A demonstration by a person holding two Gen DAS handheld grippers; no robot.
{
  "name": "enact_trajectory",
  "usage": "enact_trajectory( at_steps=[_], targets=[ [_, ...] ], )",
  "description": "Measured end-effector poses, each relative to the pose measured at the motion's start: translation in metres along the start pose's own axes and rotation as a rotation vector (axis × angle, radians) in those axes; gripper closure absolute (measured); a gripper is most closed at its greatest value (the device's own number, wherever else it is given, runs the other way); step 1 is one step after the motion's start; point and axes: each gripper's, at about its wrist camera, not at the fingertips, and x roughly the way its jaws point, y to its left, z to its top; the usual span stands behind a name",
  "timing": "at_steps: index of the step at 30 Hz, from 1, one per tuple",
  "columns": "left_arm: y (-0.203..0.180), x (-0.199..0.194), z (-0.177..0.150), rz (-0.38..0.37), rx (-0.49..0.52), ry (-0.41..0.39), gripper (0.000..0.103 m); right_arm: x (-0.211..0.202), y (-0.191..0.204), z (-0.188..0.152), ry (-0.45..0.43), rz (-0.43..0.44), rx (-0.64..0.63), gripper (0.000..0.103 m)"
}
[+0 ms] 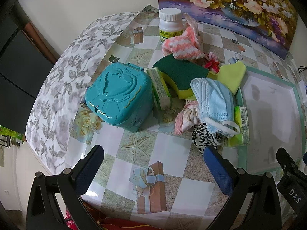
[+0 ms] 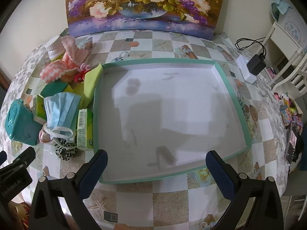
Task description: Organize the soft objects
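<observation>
Both my left gripper [image 1: 153,153] and right gripper [image 2: 156,156] hung apart, nothing sorted; next, pinching the face mask [image 1: 213,99] into the tray [image 2: 247,132].

Cream wall [image 2: 239,3]; flower painting [image 2: 145,5] propped against it on table. Checkered tablecloth [image 2: 172,201] over grey floral cloth [image 1: 63,88]. White chair [image 2: 287,57] beside table.

Home, living or dining corner. Patterned oilcloth table [image 2: 172,197], flower painting [image 2: 145,5] at 12 o'clock against the wall. White chair [image 2: 295,72] at 2 o'clock.
</observation>
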Motion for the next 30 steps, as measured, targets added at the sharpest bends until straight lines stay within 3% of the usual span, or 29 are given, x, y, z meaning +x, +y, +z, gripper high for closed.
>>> enact_trajectory(
  at_steps=[30],
  targets=[
    [0.0053,0.0025,0.0,-0.005,-0.033,0.007,0.0,0.0017,0.0018,-0.0008,0.018,-0.01,-0.014,0.0]
  ],
)
